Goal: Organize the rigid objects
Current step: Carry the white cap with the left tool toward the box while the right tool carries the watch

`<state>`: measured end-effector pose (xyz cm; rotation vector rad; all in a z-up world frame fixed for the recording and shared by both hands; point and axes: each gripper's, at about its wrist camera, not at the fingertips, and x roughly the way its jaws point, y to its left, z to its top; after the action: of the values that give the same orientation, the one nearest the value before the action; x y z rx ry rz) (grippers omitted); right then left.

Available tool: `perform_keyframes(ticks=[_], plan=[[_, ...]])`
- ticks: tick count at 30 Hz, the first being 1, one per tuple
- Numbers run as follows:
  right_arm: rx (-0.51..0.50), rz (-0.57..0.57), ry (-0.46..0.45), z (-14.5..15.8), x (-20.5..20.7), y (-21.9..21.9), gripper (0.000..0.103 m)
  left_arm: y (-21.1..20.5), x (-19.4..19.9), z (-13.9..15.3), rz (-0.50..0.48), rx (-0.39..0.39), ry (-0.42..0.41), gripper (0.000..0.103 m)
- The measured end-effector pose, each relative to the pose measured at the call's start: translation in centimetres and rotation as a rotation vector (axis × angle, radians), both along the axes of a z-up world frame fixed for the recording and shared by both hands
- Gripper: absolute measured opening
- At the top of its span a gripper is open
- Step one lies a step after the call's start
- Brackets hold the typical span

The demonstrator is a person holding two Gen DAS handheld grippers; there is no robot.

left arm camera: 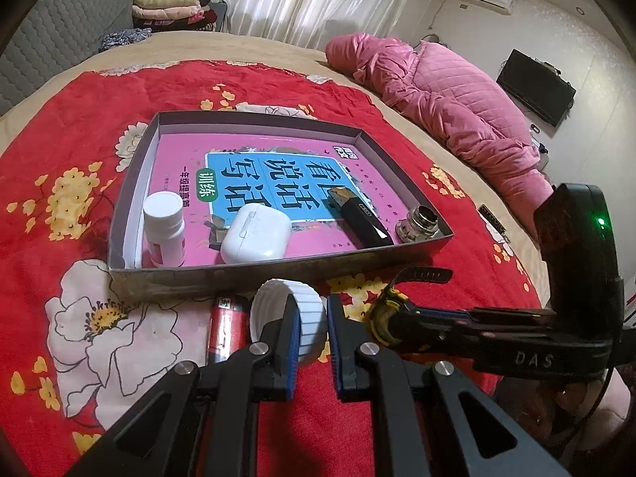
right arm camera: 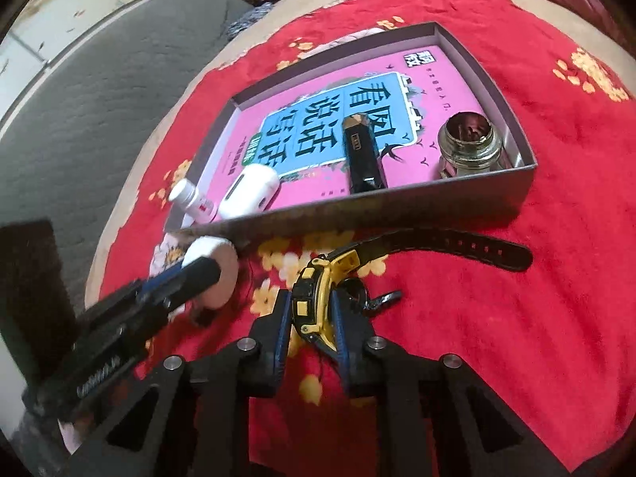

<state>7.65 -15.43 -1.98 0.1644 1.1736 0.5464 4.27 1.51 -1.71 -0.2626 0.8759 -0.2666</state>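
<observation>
Nearest you in the left wrist view, your left claw is clenched on a white ribbed cap, one blue pad inside its rim and the other outside its wall. Just left of the cap a red battery lies on the red flowered blanket.

Your right claw grasps the yellow-and-black watch by its case, pads pressing both sides. Its black strap trails right across the blanket, just in front of the box's near wall.

Beyond both claws sits the open box, a pink book covering its floor. On the book, from left to right: a white bottle upright in the near left corner, a white earbud case beside it, a black lighter lying flat, and a glass jar in the near right corner.

A pink quilted coat lies far right on the bed.
</observation>
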Motion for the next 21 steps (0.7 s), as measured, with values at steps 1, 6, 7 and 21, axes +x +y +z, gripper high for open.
perform_keyframes(ticks=[1,6,7,21], plan=[[-0.018,0.001,-0.001,0.0,-0.1,0.0,0.020,0.0,0.1,0.0,0.000,0.001,0.001,0.013],[-0.140,0.039,-0.028,-0.2,-0.5,1.6,0.020,-0.1,0.0,-0.1,-0.002,0.003,0.000,0.013],[-0.160,0.044,-0.035,-0.2,-0.5,1.9,0.020,-0.1,0.0,-0.1,-0.003,0.003,0.000,0.013],[-0.101,0.032,-0.036,-0.9,0.4,2.1,0.022,-0.4,-0.2,0.3,-0.007,0.002,-0.011,0.013]])
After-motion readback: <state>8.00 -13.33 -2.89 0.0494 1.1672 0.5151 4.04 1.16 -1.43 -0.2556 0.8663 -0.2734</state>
